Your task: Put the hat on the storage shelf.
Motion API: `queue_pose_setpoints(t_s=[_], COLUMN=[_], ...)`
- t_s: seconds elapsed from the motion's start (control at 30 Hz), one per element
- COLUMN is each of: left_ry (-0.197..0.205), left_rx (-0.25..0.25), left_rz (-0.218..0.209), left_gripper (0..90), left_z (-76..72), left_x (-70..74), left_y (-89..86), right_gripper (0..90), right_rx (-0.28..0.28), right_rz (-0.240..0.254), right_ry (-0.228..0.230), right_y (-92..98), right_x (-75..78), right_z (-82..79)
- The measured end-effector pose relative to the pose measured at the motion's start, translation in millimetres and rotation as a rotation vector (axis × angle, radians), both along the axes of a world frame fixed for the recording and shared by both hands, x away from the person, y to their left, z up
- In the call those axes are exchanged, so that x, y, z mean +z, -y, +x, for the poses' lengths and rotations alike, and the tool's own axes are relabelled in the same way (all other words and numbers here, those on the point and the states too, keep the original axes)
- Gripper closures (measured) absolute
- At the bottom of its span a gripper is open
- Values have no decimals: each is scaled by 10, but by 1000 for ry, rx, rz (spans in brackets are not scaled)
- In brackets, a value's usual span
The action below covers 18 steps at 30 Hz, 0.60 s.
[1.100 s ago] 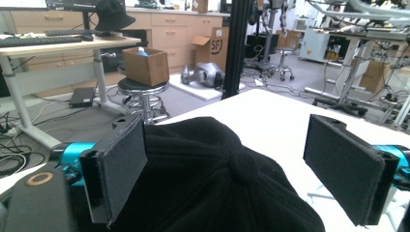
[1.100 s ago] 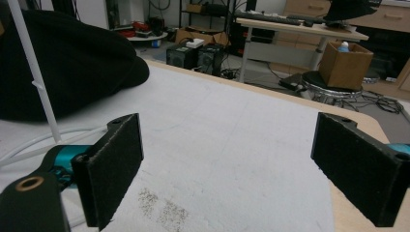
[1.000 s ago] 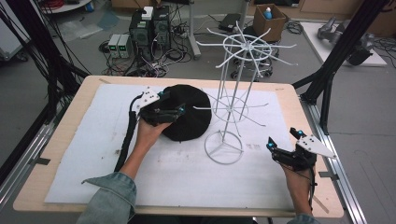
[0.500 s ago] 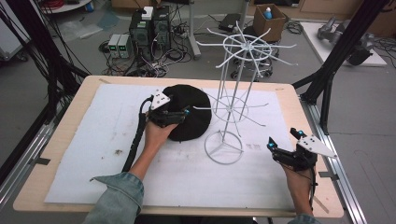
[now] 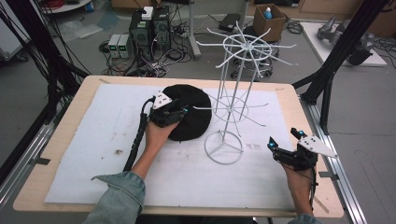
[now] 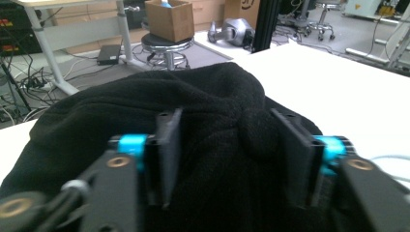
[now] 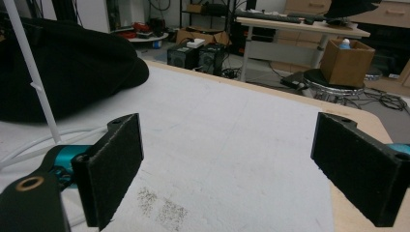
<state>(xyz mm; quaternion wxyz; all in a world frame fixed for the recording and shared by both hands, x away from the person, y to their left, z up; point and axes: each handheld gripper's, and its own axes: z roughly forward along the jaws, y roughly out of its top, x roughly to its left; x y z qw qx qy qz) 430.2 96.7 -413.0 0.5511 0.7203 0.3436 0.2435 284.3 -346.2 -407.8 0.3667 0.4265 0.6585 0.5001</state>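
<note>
Seen at the left of the white-covered table (image 5: pixel 84 154): left gripper (image 5: pixel 180 113) planted on the near-left edge of a black knit hat (image 5: pixel 191 116), jaws just drawn inward from wide open — a fold of the dark fabric bunched between the pads (image 6: pixel 170 145) and pinched there. Compared with a second earlier, carried slightly up the table onto the hat, then closed. Judged a fresh grasp, the cloth taken but not yet lifted, so the likely next step a raise toward the stand. Lay flat and round, soft and slumped, a thick woolly weave with a raised wrinkle where squeezed, touching the mat and just left of the white wire rack (image 5: pixel 232 88). Stood upright at centre on its ring base, spokes bare, nothing hung. Farther right, near the table's front corner, right gripper (image 5: pixel 283 142) held low over the mat — jaws spread wide apart, nothing between them, parked well clear of hat and rack.
</note>
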Motion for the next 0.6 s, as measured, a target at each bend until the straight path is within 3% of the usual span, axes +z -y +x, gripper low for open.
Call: queue_pose_setpoints(t_s=[0.1, 0.2, 0.33, 0.43, 0.6], left_ry=[-16, -41, -55, -70, -27], left_rx=[-17, -22, -32, -55, -84], left_rz=[-2, -44, -128, -221, -285], left_gripper=[606, 639, 670, 689, 699], left_z=[1, -9, -33, -36, -92], left_x=[3, 44, 132, 185, 301], left_y=[-15, -56, -144, -240, -334], right_gripper=[105, 105, 105, 105, 105], right_rx=[1, 0, -1, -2, -2], right_rz=[-5, -2, -4, -1, -1], right_ry=[2, 0, 2, 0, 0], right_y=[3, 2, 10, 13, 23], right_x=[-1, -2, -5, -5, -7], right_z=[3, 2, 9, 7, 7])
